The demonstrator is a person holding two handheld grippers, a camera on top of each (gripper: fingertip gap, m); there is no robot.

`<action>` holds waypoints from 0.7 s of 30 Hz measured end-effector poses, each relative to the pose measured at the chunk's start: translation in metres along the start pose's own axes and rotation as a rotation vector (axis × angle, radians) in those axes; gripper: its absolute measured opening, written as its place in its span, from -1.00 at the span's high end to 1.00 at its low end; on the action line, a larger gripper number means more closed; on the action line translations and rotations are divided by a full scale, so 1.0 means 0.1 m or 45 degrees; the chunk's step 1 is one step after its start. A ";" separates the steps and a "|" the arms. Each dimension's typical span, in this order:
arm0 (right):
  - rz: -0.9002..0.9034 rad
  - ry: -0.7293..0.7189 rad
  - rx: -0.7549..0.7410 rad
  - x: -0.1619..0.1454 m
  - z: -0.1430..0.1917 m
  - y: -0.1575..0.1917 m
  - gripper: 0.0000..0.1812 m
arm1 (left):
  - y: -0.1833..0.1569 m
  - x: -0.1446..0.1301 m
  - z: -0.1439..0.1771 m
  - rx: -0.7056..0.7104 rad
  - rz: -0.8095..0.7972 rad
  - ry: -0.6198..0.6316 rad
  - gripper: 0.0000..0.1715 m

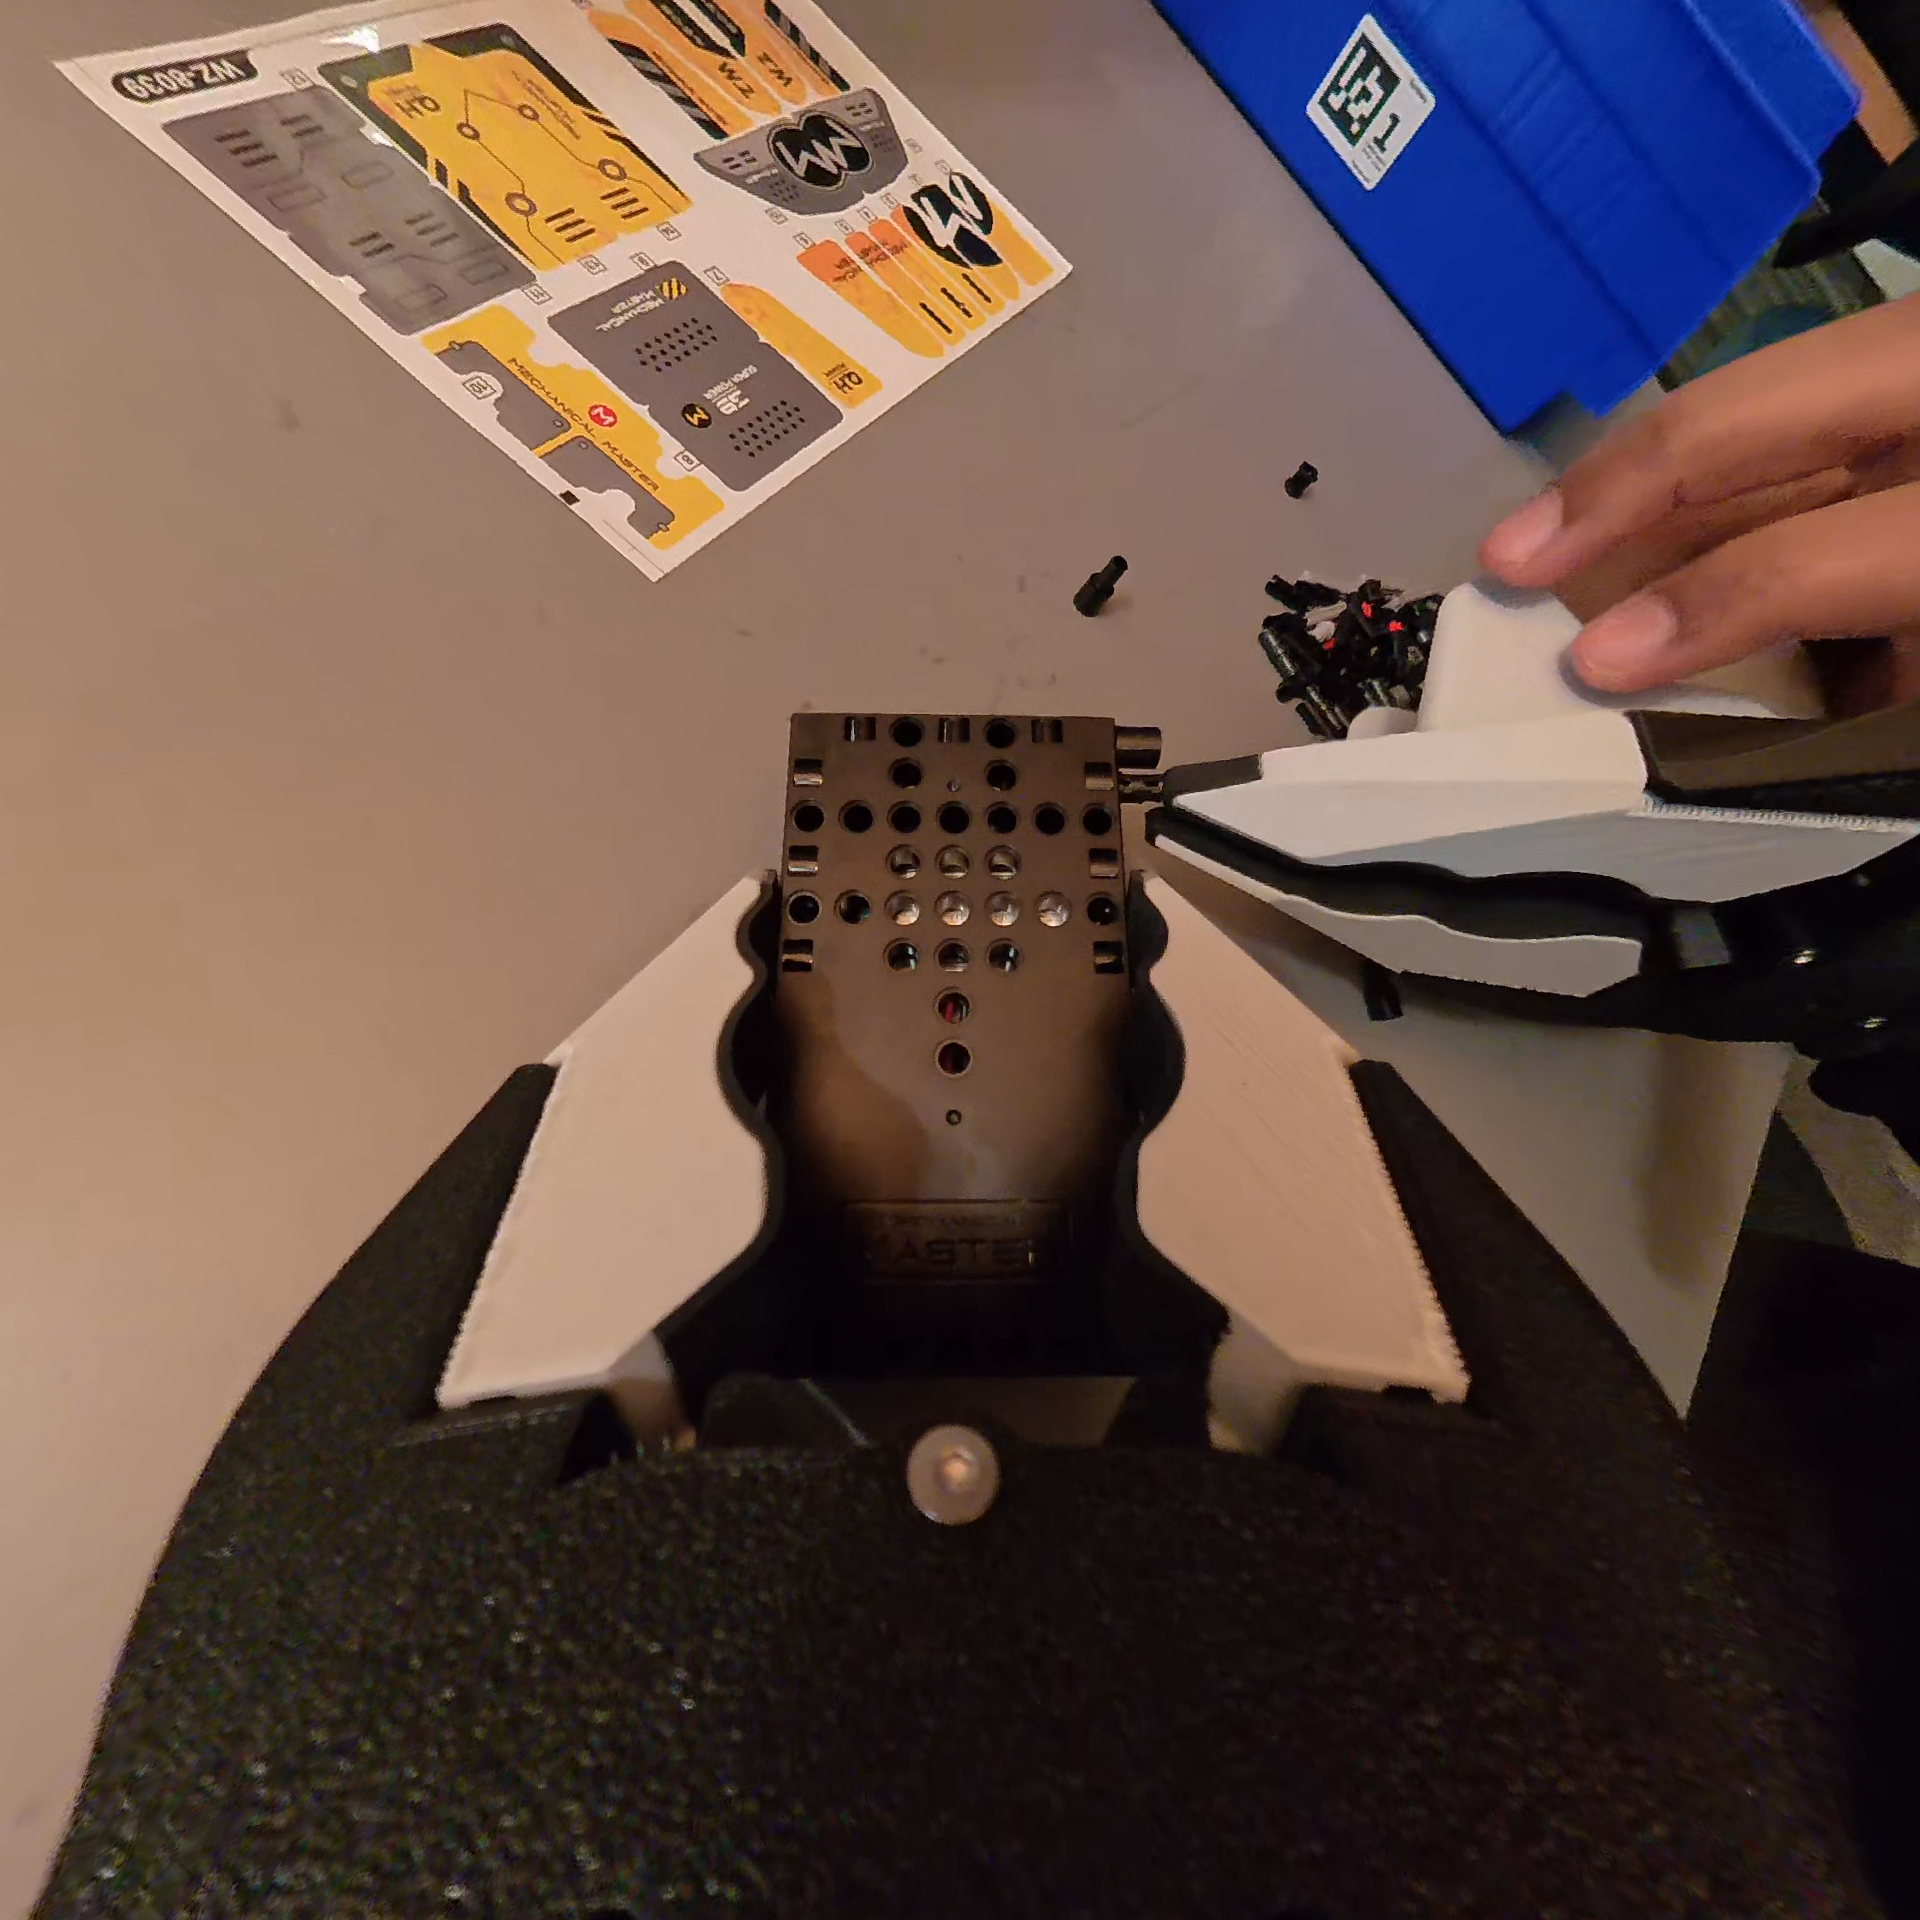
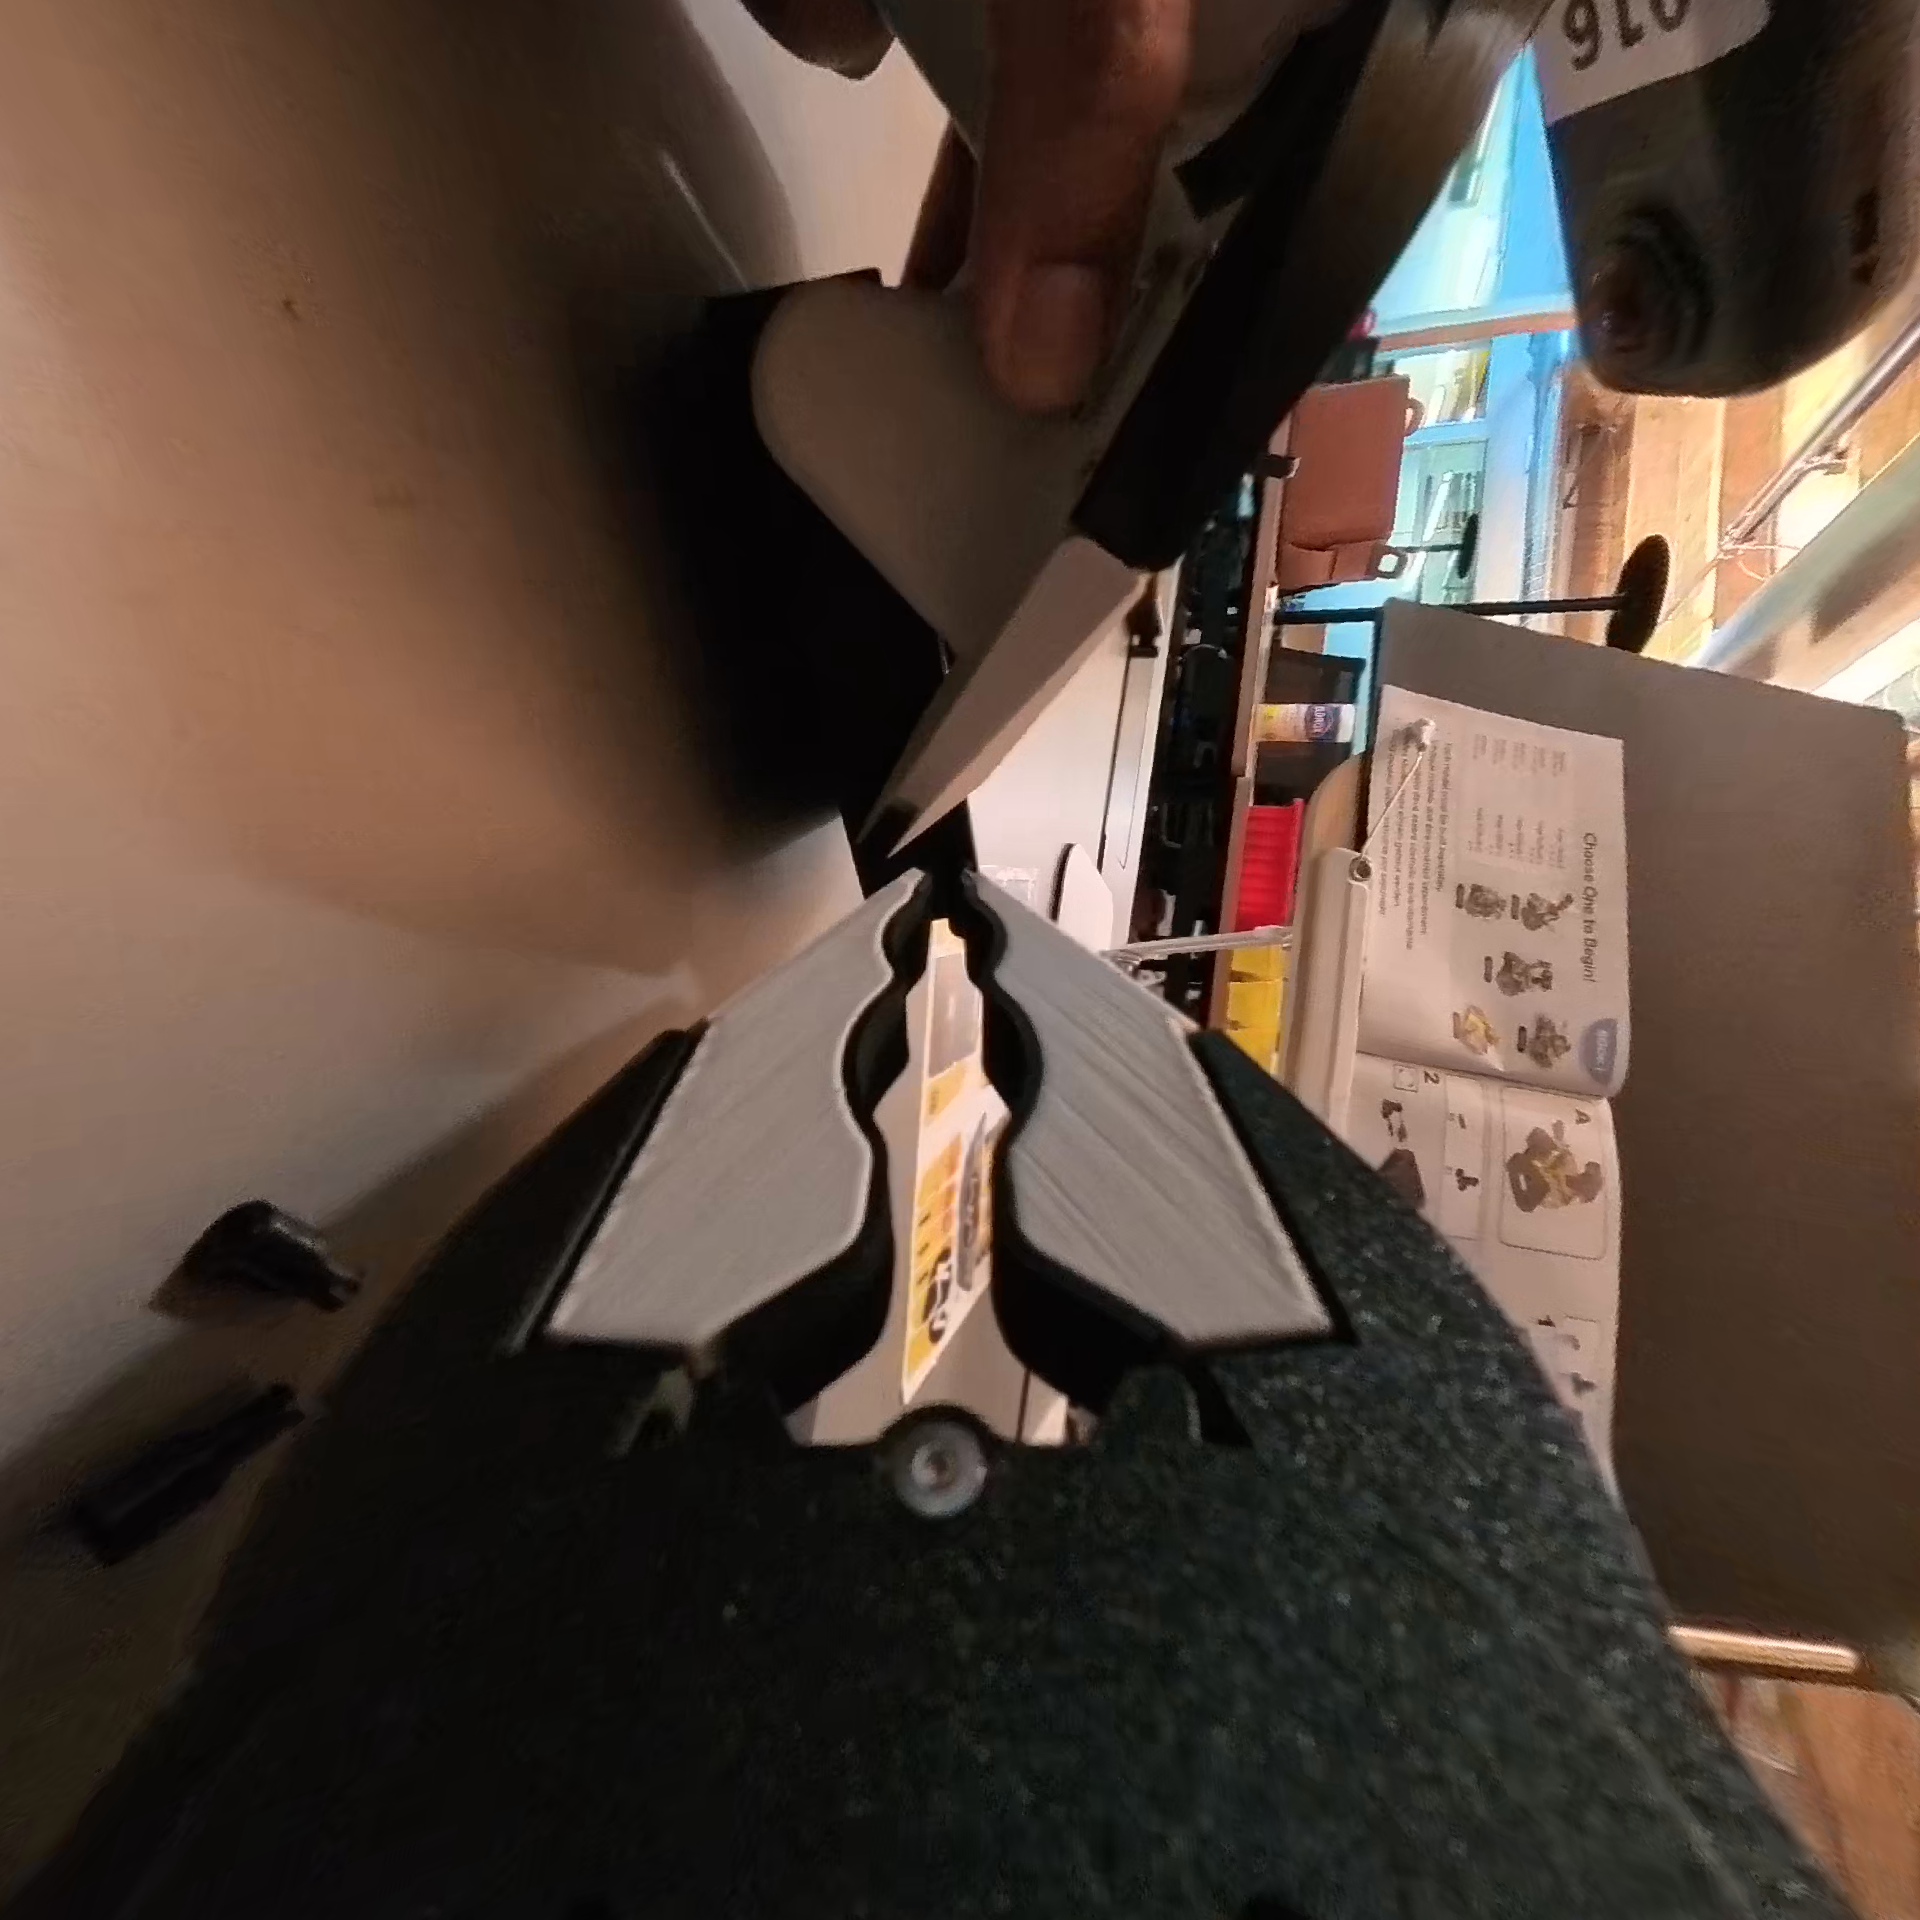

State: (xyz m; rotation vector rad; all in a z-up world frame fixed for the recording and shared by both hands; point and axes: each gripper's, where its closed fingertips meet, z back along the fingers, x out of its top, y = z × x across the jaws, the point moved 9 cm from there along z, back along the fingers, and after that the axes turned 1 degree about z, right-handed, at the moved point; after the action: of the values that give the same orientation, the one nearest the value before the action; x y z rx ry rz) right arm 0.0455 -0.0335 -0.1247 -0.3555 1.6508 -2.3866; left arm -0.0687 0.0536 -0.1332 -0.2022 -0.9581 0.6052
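My left gripper (image 1: 951, 894) is shut on a dark brown perforated block (image 1: 951, 821) and holds it just above the grey table (image 1: 260, 831). A short black pin (image 1: 1138, 746) sticks out of the block's far right corner. My right gripper (image 1: 1153, 805) comes in from the right with a person's hand (image 1: 1714, 540) on it, and its tips touch the block's right side just below that pin. In the right wrist view its fingers (image 2: 943, 888) are nearly closed on a small black pin, right against the dark block (image 2: 831, 644) and the left gripper's finger (image 2: 914, 499).
A yellow and grey sticker sheet (image 1: 561, 260) lies at the far left. A blue bin (image 1: 1558, 208) stands at the far right. A pile of black pins (image 1: 1340, 644) and two loose pins (image 1: 1099, 584) lie behind the block. An instruction booklet (image 2: 1496, 904) is propped nearby.
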 end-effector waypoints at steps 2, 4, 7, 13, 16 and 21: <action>-0.025 -0.001 0.022 0.00 0.00 -0.01 0.94 | 0.00 0.00 0.00 0.002 -0.004 0.001 0.24; -0.041 0.000 0.035 0.00 0.01 -0.02 0.94 | -0.01 0.00 0.00 0.009 -0.010 0.003 0.24; -0.034 0.001 0.029 0.00 0.01 -0.01 0.94 | -0.01 0.00 0.00 0.006 -0.007 0.002 0.24; -0.062 0.027 0.022 -0.01 -0.01 -0.03 0.77 | -0.02 0.00 -0.01 0.019 -0.023 0.007 0.24; -0.054 0.022 0.032 -0.01 -0.03 -0.02 0.78 | -0.02 0.00 -0.01 0.022 -0.027 0.008 0.24; -0.009 0.016 -0.002 0.01 -0.04 -0.01 0.95 | -0.02 0.00 -0.01 0.021 -0.024 0.007 0.24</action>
State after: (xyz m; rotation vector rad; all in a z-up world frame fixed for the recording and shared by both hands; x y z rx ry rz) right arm 0.0433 -0.0302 -0.1255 -0.3479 1.6591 -2.3973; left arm -0.0676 0.0522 -0.1331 -0.1794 -0.9485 0.5949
